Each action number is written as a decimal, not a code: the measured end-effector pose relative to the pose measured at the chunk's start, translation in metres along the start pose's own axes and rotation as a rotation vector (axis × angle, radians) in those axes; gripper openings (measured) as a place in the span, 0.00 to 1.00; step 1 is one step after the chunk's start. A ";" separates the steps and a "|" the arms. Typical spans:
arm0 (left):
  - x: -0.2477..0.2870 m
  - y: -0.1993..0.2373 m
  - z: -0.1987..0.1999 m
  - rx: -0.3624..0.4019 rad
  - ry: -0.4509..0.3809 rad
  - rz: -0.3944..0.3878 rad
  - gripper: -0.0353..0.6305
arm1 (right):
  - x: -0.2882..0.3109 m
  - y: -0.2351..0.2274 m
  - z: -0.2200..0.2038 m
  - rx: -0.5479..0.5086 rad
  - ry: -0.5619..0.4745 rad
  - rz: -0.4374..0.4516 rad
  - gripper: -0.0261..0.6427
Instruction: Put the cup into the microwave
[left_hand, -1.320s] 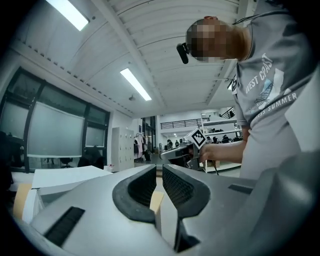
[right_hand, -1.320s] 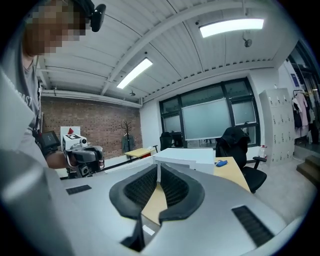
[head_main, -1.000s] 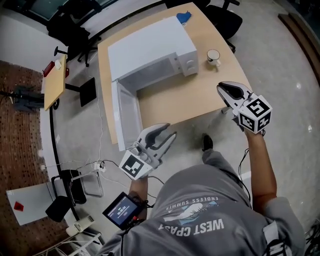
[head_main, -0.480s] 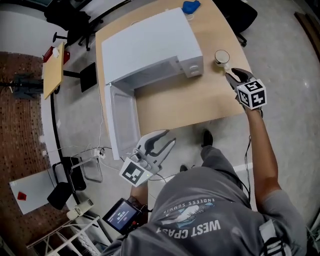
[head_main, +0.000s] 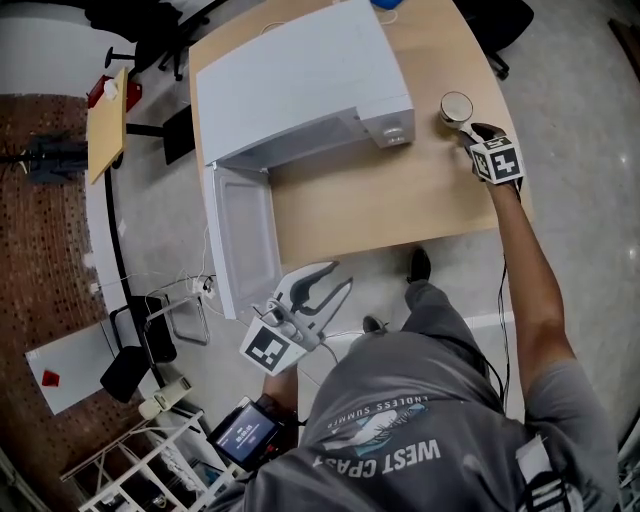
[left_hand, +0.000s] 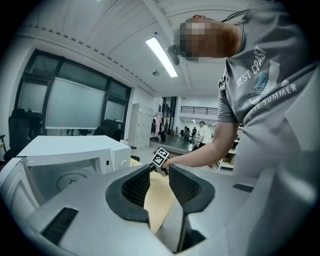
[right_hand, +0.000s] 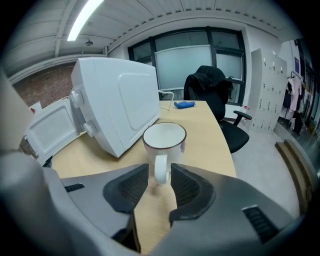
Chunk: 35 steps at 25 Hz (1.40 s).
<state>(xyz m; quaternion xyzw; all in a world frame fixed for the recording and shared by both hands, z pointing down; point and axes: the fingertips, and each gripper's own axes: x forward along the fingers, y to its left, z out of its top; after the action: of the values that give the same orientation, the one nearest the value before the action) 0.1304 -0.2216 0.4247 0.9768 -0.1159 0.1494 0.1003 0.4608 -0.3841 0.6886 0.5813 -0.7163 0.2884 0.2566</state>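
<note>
— Bright or dim?
— Bright and even. A ceiling strip light (left_hand: 162, 50) glares white overhead, and the far windows (right_hand: 200, 57) show pale light.
— Shadows?
— Soft ones. The microwave (head_main: 300, 80) throws a faint one on the surface (head_main: 400, 205).
— Sharpness?
— The head view is crisp. Both gripper views bend at the edges, with black corners and a soft near foreground.

We note the door (head_main: 243, 238) of the microwave (head_main: 300, 85) swung fully open past the table (head_main: 400, 205) edge, leaving the cavity mouth unobstructed. Bare table surface runs in front of it. The cup (head_main: 456, 107) stands just beside the microwave's control-panel corner, which narrows passage there.
</note>
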 end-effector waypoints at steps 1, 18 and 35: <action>0.001 0.001 -0.001 -0.003 0.002 0.003 0.22 | 0.006 -0.001 -0.004 -0.005 0.013 0.001 0.23; -0.016 -0.015 0.007 0.030 -0.013 0.022 0.22 | -0.026 0.012 0.016 0.055 -0.127 0.028 0.14; -0.077 -0.033 0.014 0.119 -0.125 -0.025 0.22 | -0.199 0.141 0.081 -0.027 -0.331 0.090 0.14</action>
<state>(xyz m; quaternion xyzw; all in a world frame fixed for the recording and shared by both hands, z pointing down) 0.0708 -0.1785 0.3824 0.9899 -0.1004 0.0934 0.0363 0.3580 -0.2837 0.4756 0.5847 -0.7779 0.1903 0.1298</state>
